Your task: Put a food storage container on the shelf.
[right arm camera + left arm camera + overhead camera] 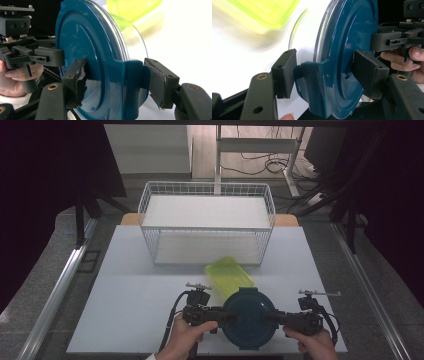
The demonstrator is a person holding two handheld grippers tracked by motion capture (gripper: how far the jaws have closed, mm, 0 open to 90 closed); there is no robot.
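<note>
A round blue container (248, 317) with a dark blue lid sits between the two grippers, near the front edge of the white table (125, 285). The left gripper (220, 316) grips it on one side and the right gripper (276, 318) on the other. Each pair of jaws is clamped on a lid clip of the container.

From the high view you can see the whole table. A green box (229, 276) lies just behind the container, tilted. Behind that stands a white wire basket (207, 220) with two levels. There is lots of bare table on the left and right of the container.

The left gripper view (323, 72) shows things up close. One pad (285, 72) presses the clip from the outside and the other presses the lid top. You can see the clear wall under the lid too. The right hand's fingers (402, 60) show at the far side.

The right gripper view (117, 80) shows the same hold from the other side, with one torn pad (81, 82) on the lid top. The left hand (17, 75) shows behind the lid
</note>
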